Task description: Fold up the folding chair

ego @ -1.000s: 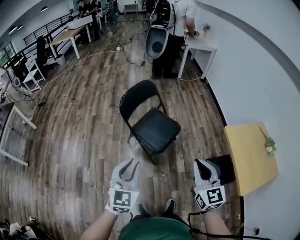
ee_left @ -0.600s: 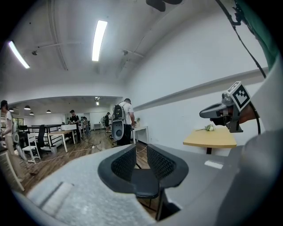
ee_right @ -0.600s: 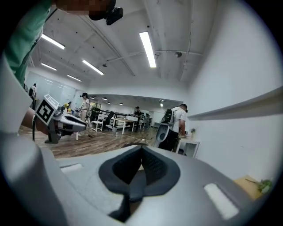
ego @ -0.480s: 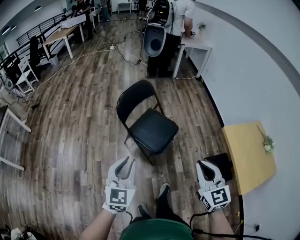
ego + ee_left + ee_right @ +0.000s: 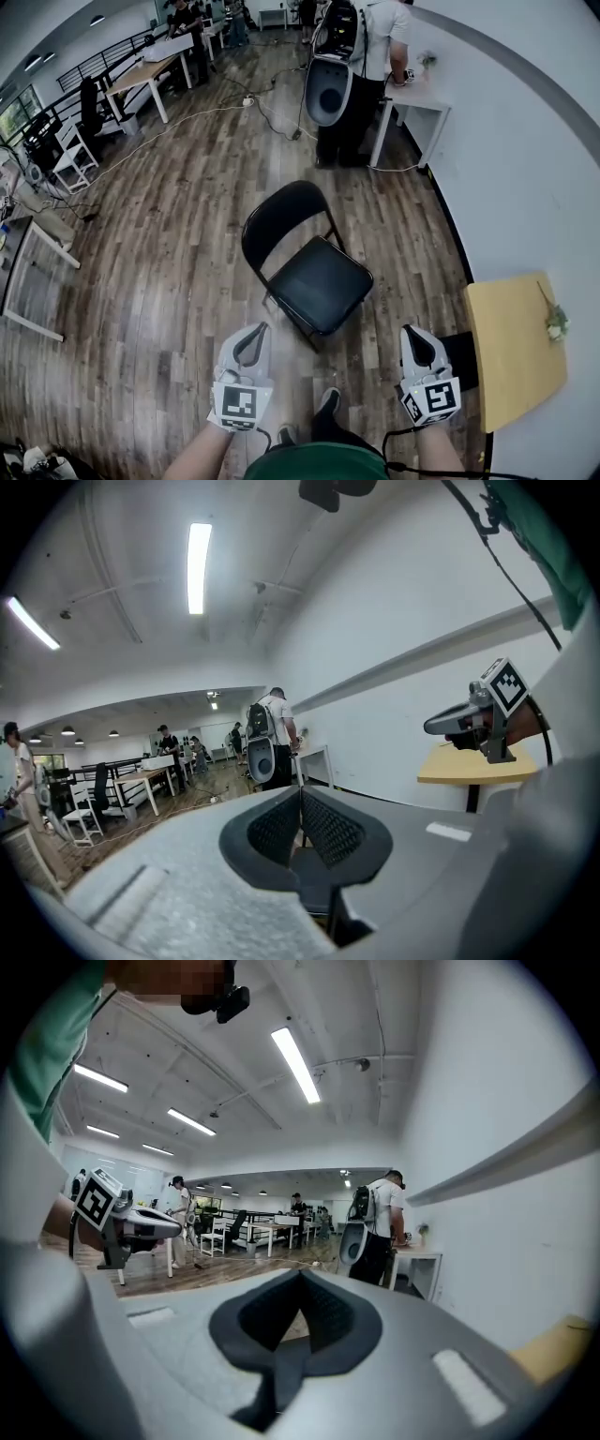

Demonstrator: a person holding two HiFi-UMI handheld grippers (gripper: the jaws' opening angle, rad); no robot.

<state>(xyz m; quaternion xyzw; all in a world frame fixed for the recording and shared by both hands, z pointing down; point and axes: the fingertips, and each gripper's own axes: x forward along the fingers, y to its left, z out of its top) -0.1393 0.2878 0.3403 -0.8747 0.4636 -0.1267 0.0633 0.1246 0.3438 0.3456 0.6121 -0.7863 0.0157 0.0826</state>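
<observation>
The folding chair (image 5: 319,281) stands unfolded on the wooden floor (image 5: 159,253), with its seat flat, its curved back toward the far room and a front seat corner nearest the wearer. The left tongs (image 5: 257,330) and right tongs (image 5: 412,332) hang short of that corner, apart from the chair. Both are pressed together with nothing between them. A wide stretch of bare floor lies to the chair's left. To its right a narrower strip runs along the white wall (image 5: 525,159). A yellow tabletop (image 5: 511,352) juts out from the wall beside the right tongs. Beyond the chair, a person with a backpack (image 5: 361,56) stands at a white tabletop (image 5: 422,94).
</observation>
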